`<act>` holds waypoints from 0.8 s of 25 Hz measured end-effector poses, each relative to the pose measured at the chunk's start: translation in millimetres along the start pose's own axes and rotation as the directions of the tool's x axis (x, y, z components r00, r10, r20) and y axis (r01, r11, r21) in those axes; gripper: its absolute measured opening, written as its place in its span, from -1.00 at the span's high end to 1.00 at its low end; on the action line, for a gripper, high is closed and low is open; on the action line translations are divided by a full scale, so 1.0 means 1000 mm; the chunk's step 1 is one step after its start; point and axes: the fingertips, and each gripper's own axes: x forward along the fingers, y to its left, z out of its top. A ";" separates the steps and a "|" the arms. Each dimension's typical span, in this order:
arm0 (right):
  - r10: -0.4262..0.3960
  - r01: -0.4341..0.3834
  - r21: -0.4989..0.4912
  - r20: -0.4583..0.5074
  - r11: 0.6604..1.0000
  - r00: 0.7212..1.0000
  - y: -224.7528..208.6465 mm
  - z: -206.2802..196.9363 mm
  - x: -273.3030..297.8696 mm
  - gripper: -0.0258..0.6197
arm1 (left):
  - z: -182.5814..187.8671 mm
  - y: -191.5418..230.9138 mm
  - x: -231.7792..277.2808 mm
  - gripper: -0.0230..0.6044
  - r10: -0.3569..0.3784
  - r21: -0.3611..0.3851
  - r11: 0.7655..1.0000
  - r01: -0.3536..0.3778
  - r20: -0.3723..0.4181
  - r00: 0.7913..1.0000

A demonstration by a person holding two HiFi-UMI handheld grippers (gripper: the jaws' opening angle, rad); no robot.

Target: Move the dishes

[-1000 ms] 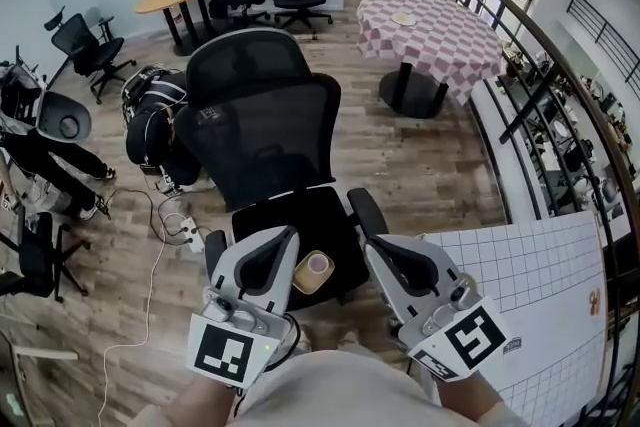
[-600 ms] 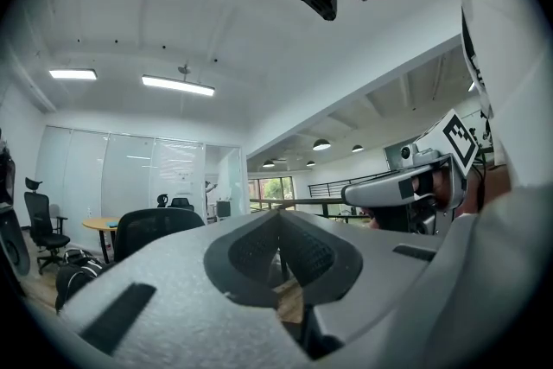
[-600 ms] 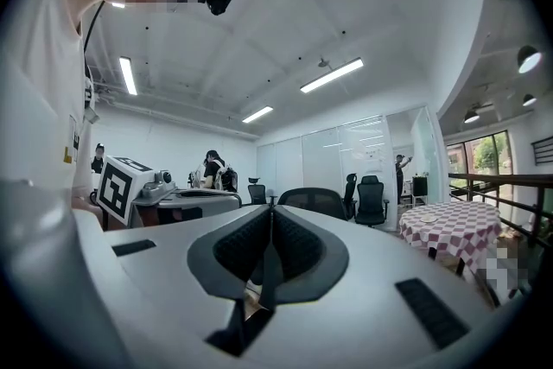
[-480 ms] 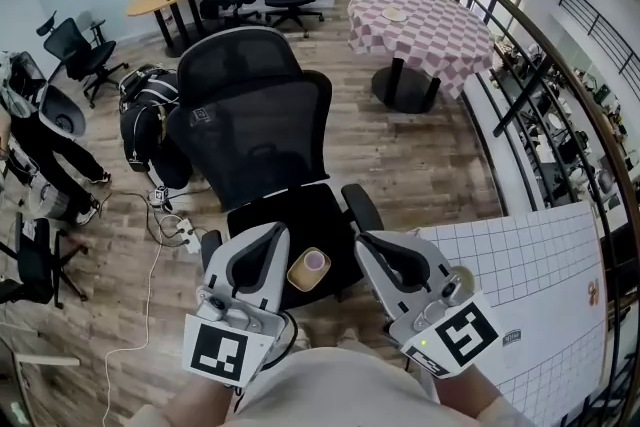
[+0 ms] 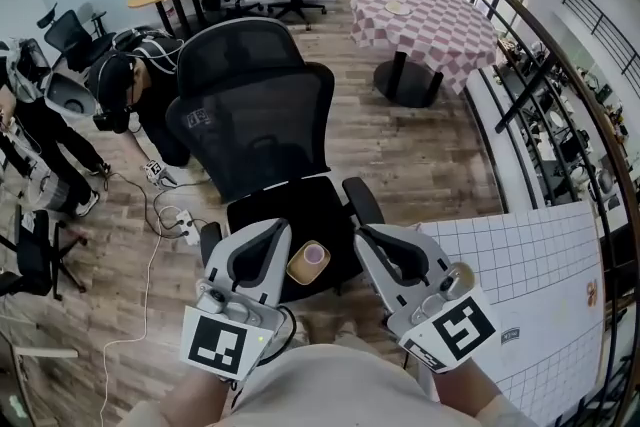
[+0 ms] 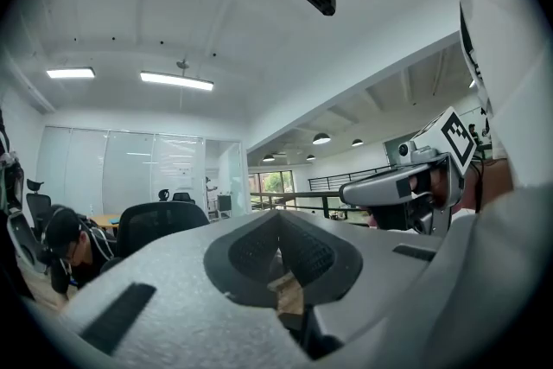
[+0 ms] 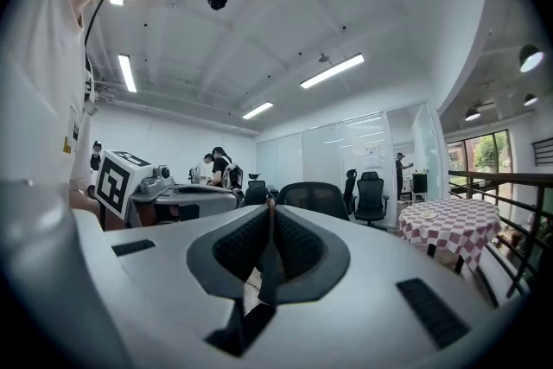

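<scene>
A small tan dish with a pink cup in it (image 5: 308, 261) rests on the seat of a black office chair (image 5: 262, 115). Both grippers are held close to the body, above the chair's front edge, one on either side of the dish. My left gripper (image 5: 264, 235) (image 6: 278, 225) has its jaws together and holds nothing. My right gripper (image 5: 374, 239) (image 7: 270, 219) is likewise shut and empty. Each gripper view points up and outward, showing ceiling and room, not the dish. A white plate (image 5: 398, 7) lies on the far checkered table (image 5: 440, 40).
A white gridded table (image 5: 530, 280) stands at the right, just beyond my right gripper. A person in black (image 5: 125, 90) bends over left of the chair. Cables and a power strip (image 5: 185, 227) lie on the wood floor. A railing (image 5: 520, 45) runs along the right.
The person in black has moved in and bent down beside the chair's left side. Both grippers have stayed almost where they were, still shut.
</scene>
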 end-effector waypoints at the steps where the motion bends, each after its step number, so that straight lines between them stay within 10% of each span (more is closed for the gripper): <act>1: -0.005 0.005 -0.003 -0.008 1.000 1.000 -0.002 -0.004 0.002 0.83 | -0.005 0.001 0.001 0.89 0.003 -0.001 1.000 -0.003 -0.009 1.000; 11: 0.074 -0.068 0.033 -0.199 0.997 0.977 -0.013 -0.047 0.041 0.50 | -0.042 0.026 0.021 0.89 0.044 -0.049 0.998 -0.050 -0.129 0.991; 20: 0.082 -0.061 0.073 -0.338 0.995 0.938 -0.022 -0.151 0.090 0.45 | -0.149 0.053 0.048 0.89 0.047 -0.072 0.995 -0.066 -0.229 0.972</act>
